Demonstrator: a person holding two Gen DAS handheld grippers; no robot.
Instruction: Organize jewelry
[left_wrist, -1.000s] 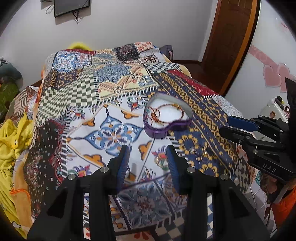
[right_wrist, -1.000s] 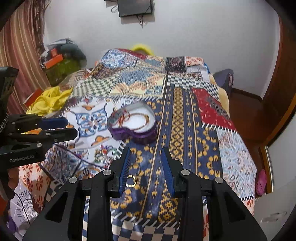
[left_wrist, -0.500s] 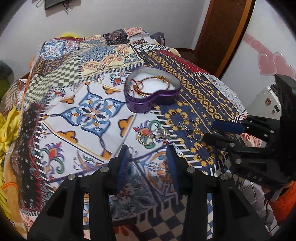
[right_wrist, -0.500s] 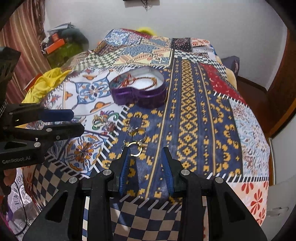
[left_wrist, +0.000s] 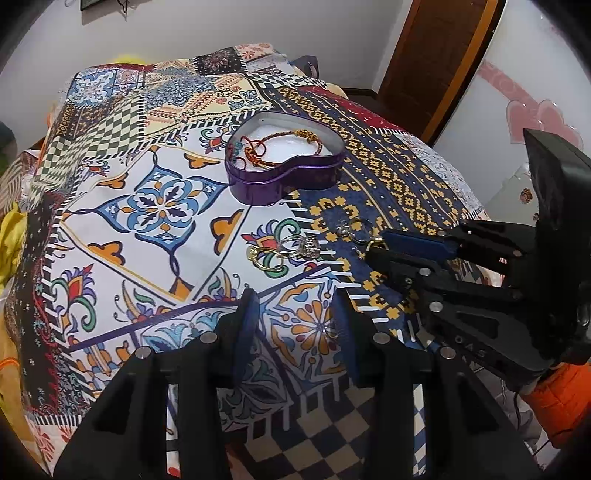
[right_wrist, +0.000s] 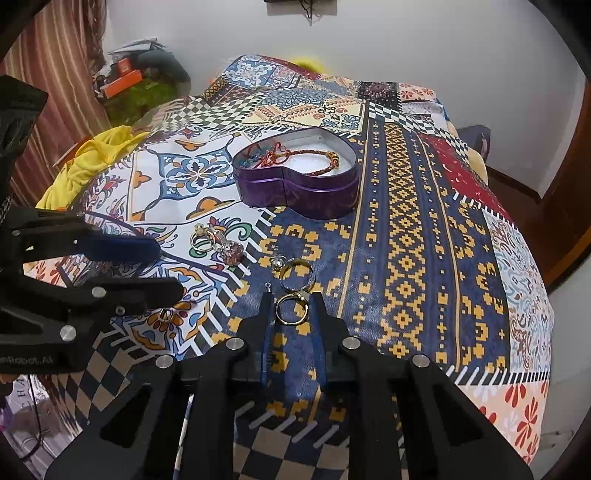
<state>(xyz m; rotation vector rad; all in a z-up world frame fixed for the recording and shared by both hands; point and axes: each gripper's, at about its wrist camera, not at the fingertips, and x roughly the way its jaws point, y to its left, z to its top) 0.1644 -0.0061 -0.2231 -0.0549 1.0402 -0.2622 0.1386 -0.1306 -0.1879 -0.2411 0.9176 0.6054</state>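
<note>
I see a bed (right_wrist: 424, 206) covered by a patchwork bedspread (left_wrist: 155, 199), and everything else I place against the purple heart-shaped tin (right_wrist: 299, 192) standing open on it. Inside the tin lies a red and gold braided bracelet (left_wrist: 280, 147) on a white lining. My left tool (left_wrist: 295, 310) hangs nearer to me than the tin, its 2 fingers spread wide with nothing between them. My right tool (right_wrist: 291, 306) sits lower on the blue and gold strip, on the near side of the tin, fingers set apart on either side of a gold ring (right_wrist: 291, 310); I cannot tell whether the pads touch it. Just beyond that ring, toward the tin, lies a second ring (right_wrist: 295, 277) with a small silver stud (right_wrist: 276, 263) beside it. Left of those, still short of the tin, sits a small cluster of rings (right_wrist: 218, 242), one with a stone.
</note>
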